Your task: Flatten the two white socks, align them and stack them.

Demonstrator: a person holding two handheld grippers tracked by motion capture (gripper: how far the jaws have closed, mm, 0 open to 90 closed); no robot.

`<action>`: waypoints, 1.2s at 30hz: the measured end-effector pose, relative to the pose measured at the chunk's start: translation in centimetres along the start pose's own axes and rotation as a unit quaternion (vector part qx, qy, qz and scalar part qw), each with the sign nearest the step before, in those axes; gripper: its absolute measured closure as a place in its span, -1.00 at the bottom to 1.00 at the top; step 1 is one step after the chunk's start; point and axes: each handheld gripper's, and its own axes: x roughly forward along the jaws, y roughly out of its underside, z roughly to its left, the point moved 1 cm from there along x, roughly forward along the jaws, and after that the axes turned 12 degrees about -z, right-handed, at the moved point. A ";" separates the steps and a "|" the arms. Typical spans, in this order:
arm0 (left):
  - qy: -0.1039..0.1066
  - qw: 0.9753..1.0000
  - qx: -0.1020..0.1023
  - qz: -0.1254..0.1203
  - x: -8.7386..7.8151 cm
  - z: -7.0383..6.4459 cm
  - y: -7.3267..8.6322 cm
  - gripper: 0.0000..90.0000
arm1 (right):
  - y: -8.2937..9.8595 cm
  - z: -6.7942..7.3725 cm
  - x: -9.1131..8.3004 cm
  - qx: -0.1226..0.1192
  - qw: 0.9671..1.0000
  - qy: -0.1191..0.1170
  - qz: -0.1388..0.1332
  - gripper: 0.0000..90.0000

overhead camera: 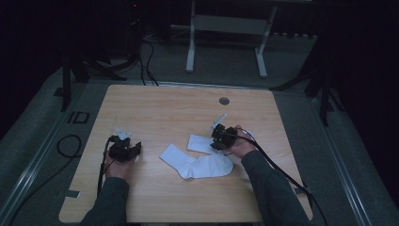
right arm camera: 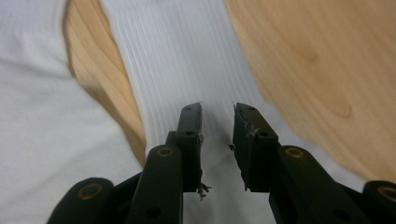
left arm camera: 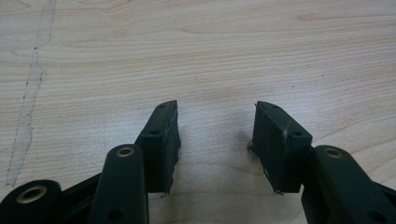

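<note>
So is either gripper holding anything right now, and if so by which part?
Nothing is held. The right gripper hovers open over the ribbed white sock, fingers apart. The left gripper is open above bare table.

White socks on the table (overhead camera: 155,106)

Ribbed sock (overhead camera: 200,143) lies flat, mid-table — larger sock (overhead camera: 197,165) bent, just beside it, nearer the table's front edge.

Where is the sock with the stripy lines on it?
In the high view, the ribbed sock lies flat on the table, right of centre, under the right gripper and just above the other white sock.

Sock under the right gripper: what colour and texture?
White, finely ribbed sock; clearest in the right gripper view.
</note>
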 end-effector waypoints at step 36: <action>0.000 1.000 0.001 0.000 0.0 0.0 0.0 0.13 | -3.4 -0.5 3.7 -0.015 0.997 -0.065 0.034 0.43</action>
